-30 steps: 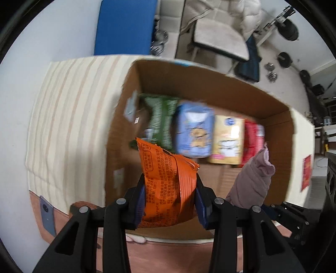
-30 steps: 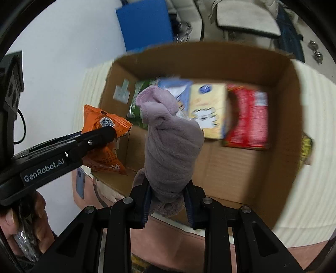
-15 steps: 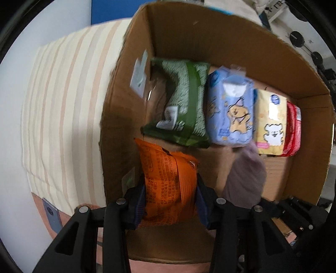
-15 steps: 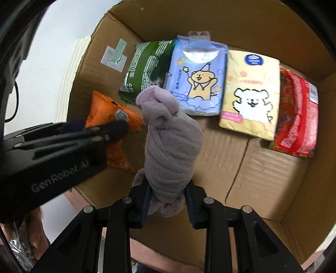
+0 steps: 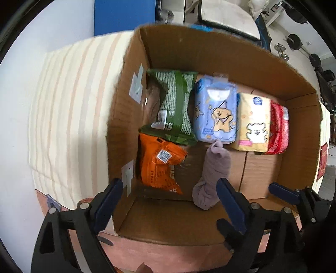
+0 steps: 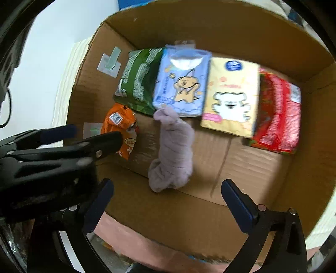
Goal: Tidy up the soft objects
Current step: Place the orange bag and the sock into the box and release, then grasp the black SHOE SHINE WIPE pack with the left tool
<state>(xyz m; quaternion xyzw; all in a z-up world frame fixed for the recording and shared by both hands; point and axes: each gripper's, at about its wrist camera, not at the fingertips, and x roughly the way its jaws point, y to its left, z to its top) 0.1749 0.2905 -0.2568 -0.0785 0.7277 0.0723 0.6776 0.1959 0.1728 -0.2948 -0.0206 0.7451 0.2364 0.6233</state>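
Note:
An open cardboard box [image 5: 210,54] holds a back row of soft packs: green [image 5: 175,105], blue [image 5: 216,111], yellow [image 5: 253,124] and red [image 5: 277,128]. An orange snack bag [image 5: 159,166] lies on the box floor at front left. A rolled mauve sock [image 5: 212,178] lies beside it; it also shows in the right wrist view [image 6: 174,151]. My left gripper [image 5: 168,201] is open and empty above the box's near wall. My right gripper [image 6: 168,201] is open and empty just behind the sock. The orange bag [image 6: 120,124] is partly hidden by the left gripper there.
The box [image 6: 210,25] sits on a cream striped cloth [image 5: 69,109]. A blue panel [image 5: 124,14] and a padded chair [image 5: 226,14] stand beyond it. Bare cardboard floor [image 6: 252,168] lies at the box's front right.
Both grippers have opened. The orange bag and the mauve sock dropped onto the box floor, and both grippers have drawn back a little.

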